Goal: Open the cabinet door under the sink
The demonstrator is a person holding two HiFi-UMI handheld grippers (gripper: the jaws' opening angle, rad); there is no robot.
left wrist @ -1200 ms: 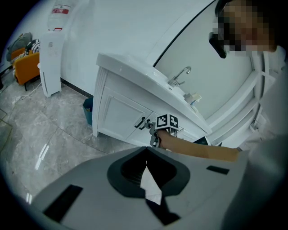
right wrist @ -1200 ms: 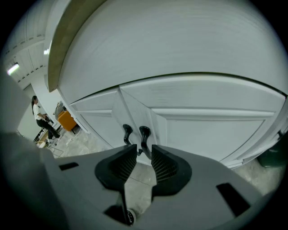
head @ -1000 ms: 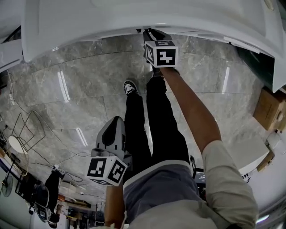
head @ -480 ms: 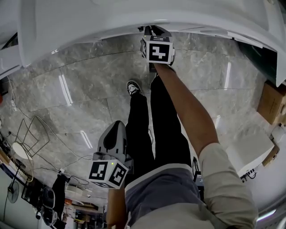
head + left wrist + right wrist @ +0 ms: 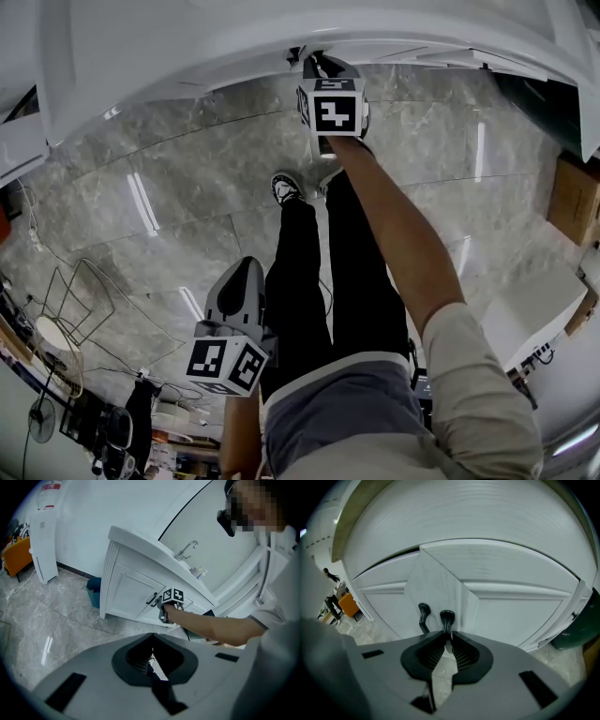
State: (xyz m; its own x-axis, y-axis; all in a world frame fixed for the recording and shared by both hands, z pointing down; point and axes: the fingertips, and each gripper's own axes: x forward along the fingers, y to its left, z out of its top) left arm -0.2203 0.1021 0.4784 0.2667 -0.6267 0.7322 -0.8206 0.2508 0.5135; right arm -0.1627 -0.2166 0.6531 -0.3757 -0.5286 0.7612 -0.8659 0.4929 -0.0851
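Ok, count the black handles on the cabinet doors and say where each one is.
2. In the right gripper view, the left handle stands free; the right handle is pinched in the right claw. Others may lie out of view.

Grey marbled floor [image 5: 187,178] and what stands on it

Glossy stone-look tiles with pale veins mirror the ceiling lights as bright streaks. A white cabinet [image 5: 126,592] stands on them against the wall, with a blue bin [image 5: 93,591] just beside its left end. Farther left are a tall white appliance [image 5: 43,541] and something orange [image 5: 16,557] (too far off to tell what it is). In the head view the person's shoe [image 5: 284,187] is planted close in front of the cabinet. A cardboard box [image 5: 574,195] and a white box [image 5: 525,314] sit off to the right. To the left a bare wire frame [image 5: 75,295] stands on the tiles, with a loose cable [image 5: 28,220] trailing near it.
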